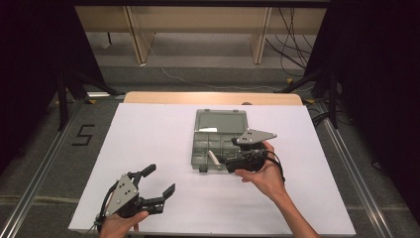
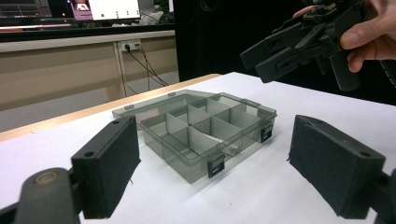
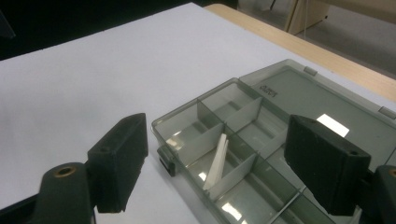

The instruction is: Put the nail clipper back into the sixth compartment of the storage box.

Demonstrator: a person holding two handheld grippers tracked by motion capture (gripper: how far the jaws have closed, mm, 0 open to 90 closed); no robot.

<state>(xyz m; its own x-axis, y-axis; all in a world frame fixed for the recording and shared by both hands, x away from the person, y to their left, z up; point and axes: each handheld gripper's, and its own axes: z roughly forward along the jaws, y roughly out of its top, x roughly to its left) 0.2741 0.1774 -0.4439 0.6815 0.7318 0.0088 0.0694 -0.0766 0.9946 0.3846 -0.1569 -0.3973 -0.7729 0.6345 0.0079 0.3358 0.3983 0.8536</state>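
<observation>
My right tongs (image 1: 236, 162) gape over the smoky clear-plastic divided box (image 1: 218, 140); left tongs (image 1: 159, 181) gape, well apart, on white worktop (image 1: 148, 134).

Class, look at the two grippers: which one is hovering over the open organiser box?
The right gripper, held above the box's near edge; the left gripper sits apart.

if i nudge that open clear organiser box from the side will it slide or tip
The organiser box would probably slide, not tip: it sits low and flat on the white table cover, lid laid open behind it. It looks like thin, nearly empty plastic, so likely light. The loose white piece leaning in one compartment may shift or fall.
</observation>
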